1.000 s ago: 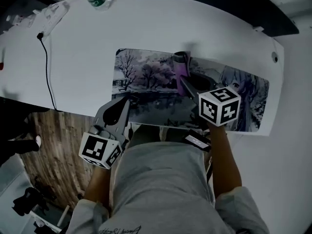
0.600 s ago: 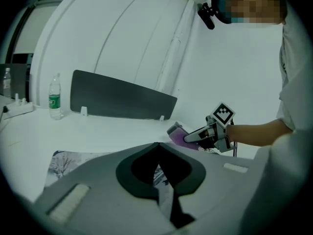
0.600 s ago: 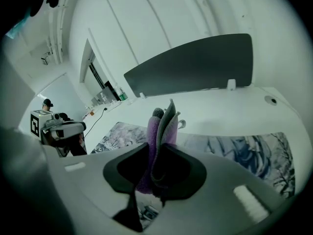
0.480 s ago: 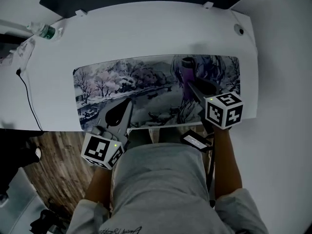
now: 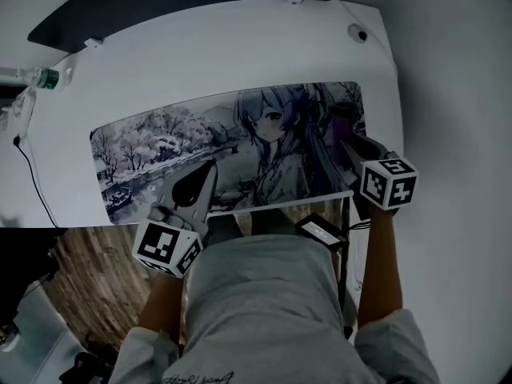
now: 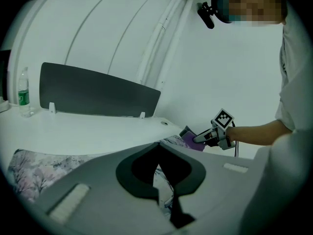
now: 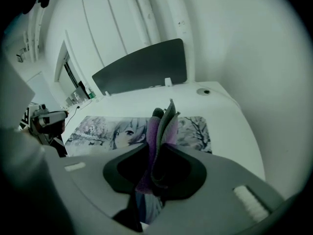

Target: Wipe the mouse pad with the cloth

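Right gripper (image 7: pixel 159 148) is clamped on the cloth (image 7: pixel 157 131), a purple-grey wad bunched between the jaws with a good tuft poking out past the tips. That makes sense: the loose end is what does the wiping, so the hard jaws don't need to scrape the print.

In the head view the cloth sits at the right end of the pad (image 5: pixel 224 158), over the dark-haired part of the picture near the short edge. It looks to be down on the surface, but none of the views really prove contact. The gripper comes in low and slanted from the person's side, which would let the tuft drag flat rather than stab down.

Left gripper (image 5: pixel 210 169) has its jaws together with nothing in them. It's parked at the pad's near long edge, tips over the print. Best guess is it's there to pin the pad so it doesn't skate around on the white desk (image 5: pixel 240 46) while the other side gets rubbed. Whether it's pressing or just hovering, can't tell.

The pad lies flat and lengthwise across the desk, its front edge right at the desk's lip, so a wipe along its length is the easy direction.
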Action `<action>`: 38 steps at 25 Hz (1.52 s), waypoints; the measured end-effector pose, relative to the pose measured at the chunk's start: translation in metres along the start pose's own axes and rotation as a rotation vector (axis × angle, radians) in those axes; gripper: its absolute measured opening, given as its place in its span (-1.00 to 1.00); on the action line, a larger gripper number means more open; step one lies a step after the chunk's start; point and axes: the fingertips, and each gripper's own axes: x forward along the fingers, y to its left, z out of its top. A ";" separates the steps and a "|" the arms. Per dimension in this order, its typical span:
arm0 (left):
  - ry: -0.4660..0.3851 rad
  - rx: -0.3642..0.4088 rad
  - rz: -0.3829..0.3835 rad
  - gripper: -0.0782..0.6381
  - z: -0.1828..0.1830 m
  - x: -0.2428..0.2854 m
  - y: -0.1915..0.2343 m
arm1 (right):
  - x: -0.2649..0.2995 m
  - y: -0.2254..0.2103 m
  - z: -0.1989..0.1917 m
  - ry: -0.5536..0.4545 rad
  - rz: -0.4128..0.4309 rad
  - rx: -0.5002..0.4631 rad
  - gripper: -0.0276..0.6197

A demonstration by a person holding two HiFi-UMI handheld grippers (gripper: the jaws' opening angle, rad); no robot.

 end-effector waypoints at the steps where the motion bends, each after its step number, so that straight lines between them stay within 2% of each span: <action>1: 0.003 0.003 -0.004 -0.73 -0.001 0.005 -0.005 | -0.003 -0.013 -0.005 0.005 -0.016 0.002 -0.63; 8: 0.028 0.016 -0.003 -0.73 0.001 0.023 -0.027 | -0.017 -0.087 -0.028 0.056 -0.123 -0.003 -0.63; 14: 0.037 0.021 0.005 -0.73 -0.002 0.026 -0.032 | -0.010 -0.110 -0.046 0.103 -0.153 0.001 -0.63; 24: 0.060 0.023 0.007 -0.73 0.000 0.007 -0.012 | 0.006 -0.095 -0.052 0.154 -0.206 -0.041 -0.63; 38: 0.073 0.016 0.005 -0.73 -0.012 -0.055 0.060 | 0.032 -0.028 -0.051 0.166 -0.263 -0.023 -0.63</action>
